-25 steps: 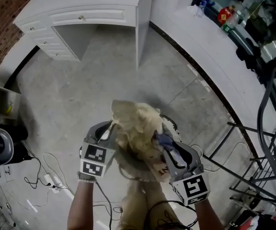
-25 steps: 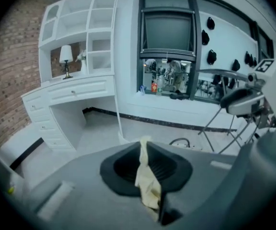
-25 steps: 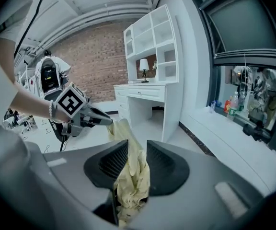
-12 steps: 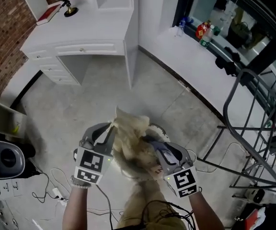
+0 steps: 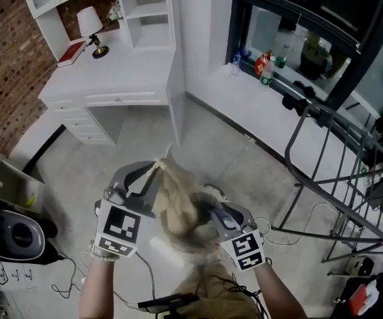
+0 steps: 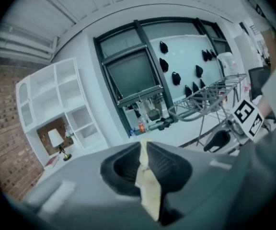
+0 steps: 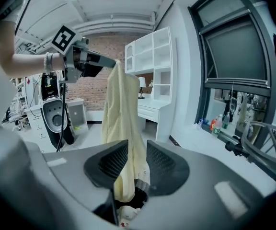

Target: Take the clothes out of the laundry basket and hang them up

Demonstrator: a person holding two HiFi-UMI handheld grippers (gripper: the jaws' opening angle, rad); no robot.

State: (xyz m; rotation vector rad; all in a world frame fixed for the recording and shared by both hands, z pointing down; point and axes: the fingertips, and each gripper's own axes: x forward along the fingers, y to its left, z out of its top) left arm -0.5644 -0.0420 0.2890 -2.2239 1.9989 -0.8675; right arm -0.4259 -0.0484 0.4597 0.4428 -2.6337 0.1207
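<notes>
A cream garment [image 5: 176,203] hangs bunched between my two grippers. My left gripper [image 5: 157,167] is shut on its upper edge; in the left gripper view a strip of cream garment [image 6: 146,176] is pinched between the left gripper [image 6: 144,150] pads. The right gripper [image 5: 207,212] grips lower down. In the right gripper view the cream garment [image 7: 121,109] drops from the raised left gripper [image 7: 110,64] and runs between the right gripper [image 7: 133,160] pads, which press on it. The garment and my hands hide the laundry basket.
A metal drying rack [image 5: 341,178] stands at the right. A white desk [image 5: 112,78] with shelves and a lamp [image 5: 89,22] is at the back left. Bottles [image 5: 266,65] sit on the window ledge. A dark appliance [image 5: 13,235] and cables lie at the left.
Both grippers have risen with the garment, the left one more, stretching the cloth upward. The head view has tilted up, so shelves, window and more of the rack now show.
</notes>
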